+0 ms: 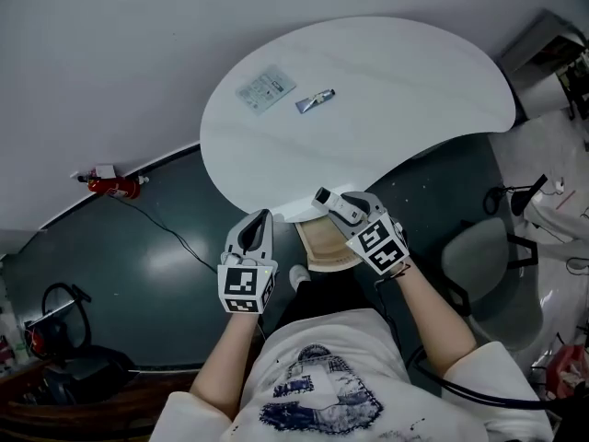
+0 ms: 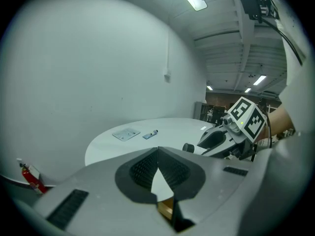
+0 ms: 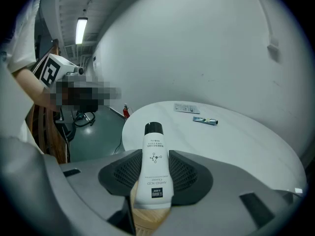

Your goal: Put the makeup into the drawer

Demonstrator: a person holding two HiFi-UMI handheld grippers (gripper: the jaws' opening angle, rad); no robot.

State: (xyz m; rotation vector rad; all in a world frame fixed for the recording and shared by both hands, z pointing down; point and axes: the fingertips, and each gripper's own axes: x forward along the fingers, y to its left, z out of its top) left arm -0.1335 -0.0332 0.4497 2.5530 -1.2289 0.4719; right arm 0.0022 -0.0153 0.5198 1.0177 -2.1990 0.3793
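My right gripper [image 1: 342,208] is shut on a white makeup tube with a black cap [image 3: 154,173], and the cap pokes out past the jaws. It hangs over the open wooden drawer [image 1: 324,245] under the near edge of the white table [image 1: 396,90]. To the left of the drawer my left gripper [image 1: 260,217] has its jaws shut and empty [image 2: 158,154]. A small silver tube [image 1: 314,100] and a flat white packet [image 1: 265,87] lie at the table's far left. The left gripper view also shows the right gripper [image 2: 221,137].
A red fire extinguisher [image 1: 115,187] stands on the dark floor by the wall at left. A grey chair [image 1: 483,265] is at the right of the table, and cables and gear [image 1: 55,330] lie at the lower left.
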